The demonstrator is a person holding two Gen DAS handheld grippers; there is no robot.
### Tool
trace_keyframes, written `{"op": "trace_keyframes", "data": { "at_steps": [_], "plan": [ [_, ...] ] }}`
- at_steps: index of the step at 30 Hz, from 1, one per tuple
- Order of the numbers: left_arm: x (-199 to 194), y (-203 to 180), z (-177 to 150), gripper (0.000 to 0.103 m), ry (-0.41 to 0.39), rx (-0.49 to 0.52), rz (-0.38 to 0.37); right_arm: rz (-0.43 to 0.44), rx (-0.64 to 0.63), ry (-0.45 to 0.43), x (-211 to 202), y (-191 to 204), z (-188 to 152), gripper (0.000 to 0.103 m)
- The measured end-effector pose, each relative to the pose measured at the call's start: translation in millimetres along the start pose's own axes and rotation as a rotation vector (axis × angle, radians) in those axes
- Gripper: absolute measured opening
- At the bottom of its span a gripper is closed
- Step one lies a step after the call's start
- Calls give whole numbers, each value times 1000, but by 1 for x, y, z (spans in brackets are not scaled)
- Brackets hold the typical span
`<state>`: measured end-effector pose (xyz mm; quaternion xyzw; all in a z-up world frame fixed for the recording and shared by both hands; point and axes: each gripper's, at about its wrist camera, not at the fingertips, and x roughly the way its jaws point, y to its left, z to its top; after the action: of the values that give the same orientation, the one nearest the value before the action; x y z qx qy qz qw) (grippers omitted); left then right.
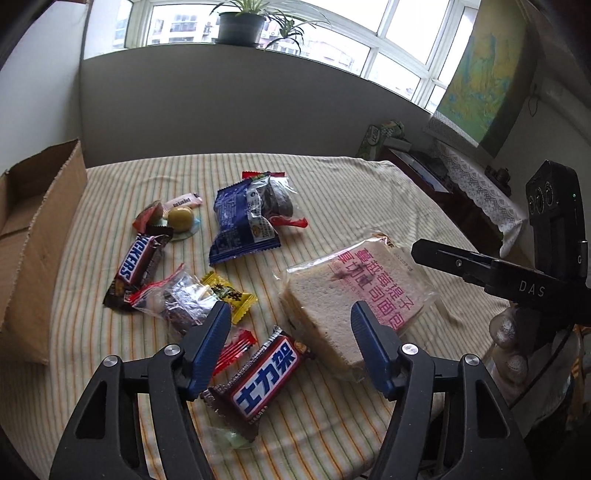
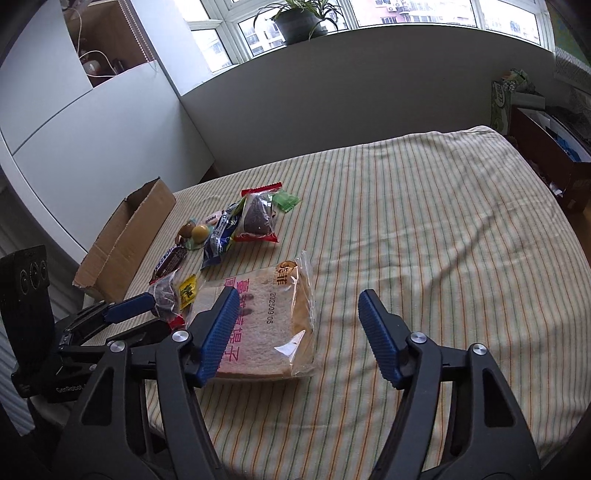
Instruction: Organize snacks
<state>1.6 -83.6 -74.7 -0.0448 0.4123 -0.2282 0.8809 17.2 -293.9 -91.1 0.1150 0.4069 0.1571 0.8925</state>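
Observation:
Snacks lie scattered on a striped cloth table (image 1: pixel 332 192). A bagged bread slice (image 1: pixel 343 295) lies at the right; it also shows in the right wrist view (image 2: pixel 266 325). A Snickers bar with Chinese lettering (image 1: pixel 258 376) lies between the jaws of my left gripper (image 1: pixel 290 332), which is open and empty above it. A second Snickers bar (image 1: pixel 136 262), a blue packet (image 1: pixel 240 225), a dark cake in clear wrap (image 1: pixel 277 199), a yellow candy (image 1: pixel 229 295) and small sweets (image 1: pixel 177 218) lie further back. My right gripper (image 2: pixel 299 321) is open and empty, just right of the bread.
An open cardboard box (image 1: pixel 33 236) stands at the table's left edge; it also shows in the right wrist view (image 2: pixel 122 243). A potted plant (image 1: pixel 240 26) sits on the windowsill. A low cabinet (image 2: pixel 546 147) stands off the far right corner. The table's right half (image 2: pixel 443 240) is bare cloth.

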Motion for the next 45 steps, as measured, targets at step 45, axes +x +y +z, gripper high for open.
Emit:
{"op": "trace_keyframes", "data": {
  "at_steps": [45],
  "plan": [
    [-23, 10, 19, 48, -76, -7, -15, 121, -88, 39, 17, 64, 18, 34]
  ]
}}
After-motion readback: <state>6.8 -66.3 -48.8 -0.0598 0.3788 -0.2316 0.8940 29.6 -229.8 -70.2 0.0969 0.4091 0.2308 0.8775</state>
